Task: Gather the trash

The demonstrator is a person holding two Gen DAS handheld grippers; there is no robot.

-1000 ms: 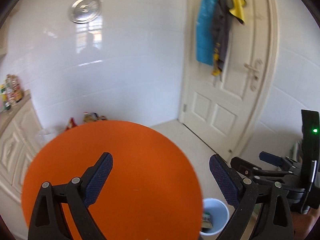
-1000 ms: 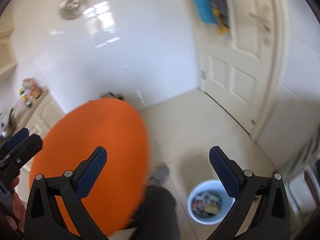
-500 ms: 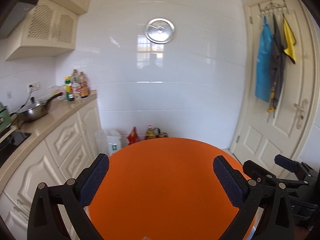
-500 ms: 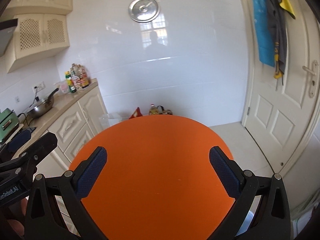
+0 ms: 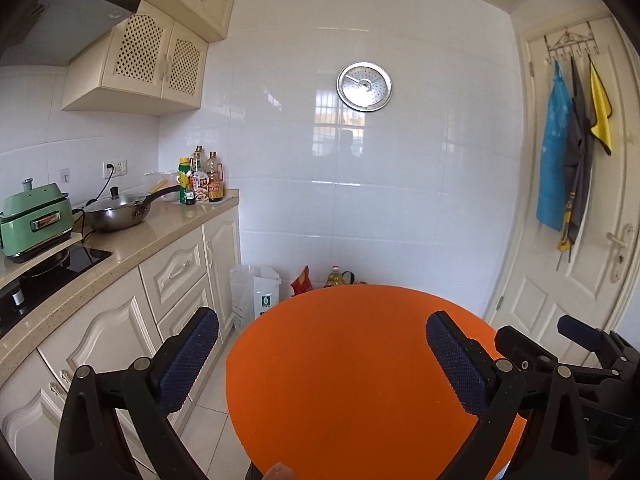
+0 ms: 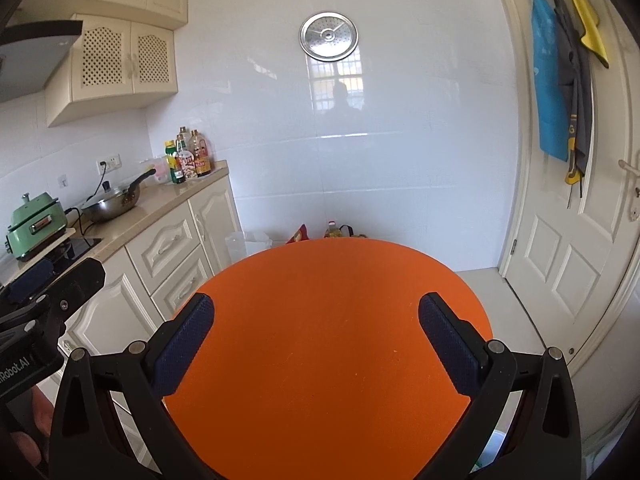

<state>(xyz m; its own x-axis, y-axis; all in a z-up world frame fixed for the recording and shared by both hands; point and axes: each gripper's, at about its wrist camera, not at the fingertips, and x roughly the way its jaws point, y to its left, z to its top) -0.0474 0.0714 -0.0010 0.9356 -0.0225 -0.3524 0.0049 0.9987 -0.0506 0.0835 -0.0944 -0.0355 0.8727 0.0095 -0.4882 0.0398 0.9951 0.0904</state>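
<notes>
Trash is nowhere on the orange table (image 6: 320, 340); its top shows bare from near edge to far edge. Both the left gripper (image 5: 320, 360) and right gripper (image 6: 316, 340) hang over it spread wide and empty, so a grab here would likely close on nothing, or the neighbouring tools might knock together.

A round table (image 5: 352, 380) is standing in the foreground, with a counter (image 5: 132, 248) running along the left wall and a door (image 5: 580, 240) standing to the right. On the counter, a cooker (image 5: 36, 220) is sitting left of a pan (image 5: 120, 210), with bottles (image 5: 202, 184) crowding the far end. Bags (image 5: 256, 292) are resting on the floor behind the table, against the back wall.
</notes>
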